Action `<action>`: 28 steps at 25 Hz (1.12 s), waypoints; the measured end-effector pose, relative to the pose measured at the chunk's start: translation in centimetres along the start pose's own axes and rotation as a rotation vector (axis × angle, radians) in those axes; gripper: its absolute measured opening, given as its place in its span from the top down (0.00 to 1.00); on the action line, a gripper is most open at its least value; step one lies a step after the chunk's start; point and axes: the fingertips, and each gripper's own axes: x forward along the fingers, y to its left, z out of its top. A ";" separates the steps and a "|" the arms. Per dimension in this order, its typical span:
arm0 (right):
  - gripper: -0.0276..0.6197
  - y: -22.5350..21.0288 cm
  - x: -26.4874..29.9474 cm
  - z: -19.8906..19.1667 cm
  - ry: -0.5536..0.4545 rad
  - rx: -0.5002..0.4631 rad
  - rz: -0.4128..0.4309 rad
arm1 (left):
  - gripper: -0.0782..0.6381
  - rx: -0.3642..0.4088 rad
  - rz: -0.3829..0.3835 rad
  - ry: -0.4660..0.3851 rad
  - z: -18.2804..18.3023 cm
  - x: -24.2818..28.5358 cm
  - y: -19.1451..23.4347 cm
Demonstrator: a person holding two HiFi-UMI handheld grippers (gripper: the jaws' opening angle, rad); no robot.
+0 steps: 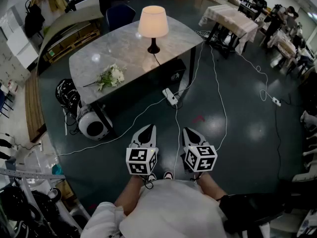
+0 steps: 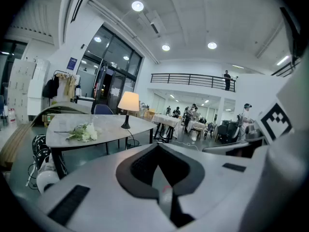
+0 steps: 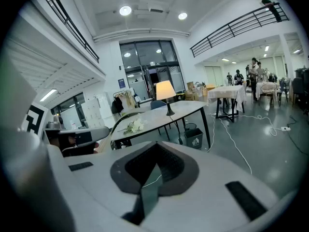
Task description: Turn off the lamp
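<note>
Cables (image 1: 177, 123) and power strip (image 1: 170, 96) lie between lamp (image 1: 152, 23) and left gripper (image 1: 149, 128), right gripper (image 1: 187, 130) (fingers closed, empty).

"What's the person got on?"

"A white top (image 1: 168, 209). The left gripper (image 1: 147, 129) and right gripper (image 1: 188, 132) are pale grey pointed shells with dark lining, each carrying a white cube (image 1: 141, 160) of black square markers."
</note>
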 end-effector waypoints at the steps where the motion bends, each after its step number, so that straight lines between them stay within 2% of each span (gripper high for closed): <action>1: 0.96 -0.1 0.0 0.0 0.002 -0.003 0.001 | 0.88 0.000 0.001 0.001 0.0 0.1 -0.1; 10: 0.96 -1.0 -0.1 -0.1 0.017 -0.004 -0.001 | 0.88 -0.005 0.017 0.024 -0.5 0.9 -0.4; 15: 0.96 -2.4 -0.3 0.0 0.002 0.012 -0.053 | 0.88 -0.006 0.020 0.028 -0.7 1.2 -0.7; 28: 0.96 -5.9 -0.9 -0.1 0.041 0.006 -0.061 | 0.88 -0.018 0.058 0.034 -0.9 3.3 -1.6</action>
